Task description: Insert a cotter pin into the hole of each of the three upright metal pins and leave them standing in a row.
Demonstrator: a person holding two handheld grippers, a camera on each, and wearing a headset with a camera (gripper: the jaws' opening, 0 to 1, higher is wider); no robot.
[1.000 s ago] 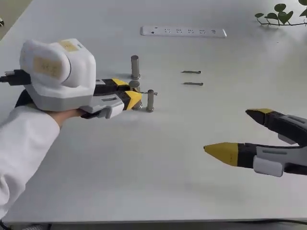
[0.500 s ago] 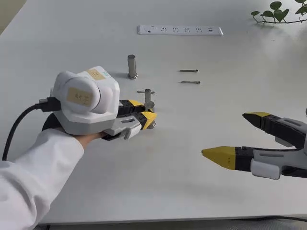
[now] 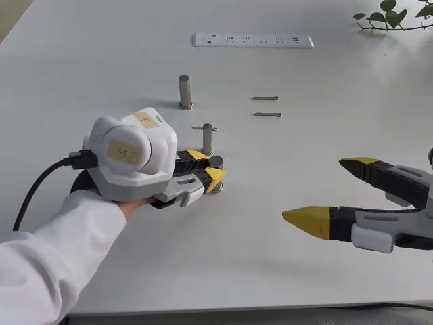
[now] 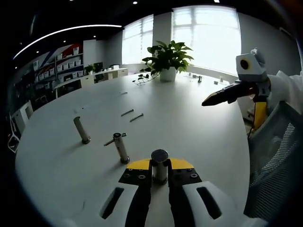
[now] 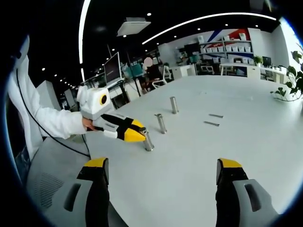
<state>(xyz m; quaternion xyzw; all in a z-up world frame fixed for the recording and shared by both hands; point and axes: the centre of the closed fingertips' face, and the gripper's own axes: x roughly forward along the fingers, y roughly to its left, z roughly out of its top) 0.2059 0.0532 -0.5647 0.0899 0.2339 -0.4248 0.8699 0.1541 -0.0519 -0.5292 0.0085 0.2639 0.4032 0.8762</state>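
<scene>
Table [image 3: 284, 271] first. Your left gripper [image 3: 208, 168], 8 o'clock of centre, is clamped on the near pin [image 3: 216, 161]. Right gripper [image 3: 312, 191], 4 o'clock, jaws wide apart, empty. Middle pin [image 3: 208, 139] has a cotter pin [image 3: 201, 127] through it, so I'd say one of three is done. Far pin [image 3: 185, 91], 11 o'clock, is bare. Loose cotter pins [image 3: 265, 98] lie at 1 o'clock.
</scene>
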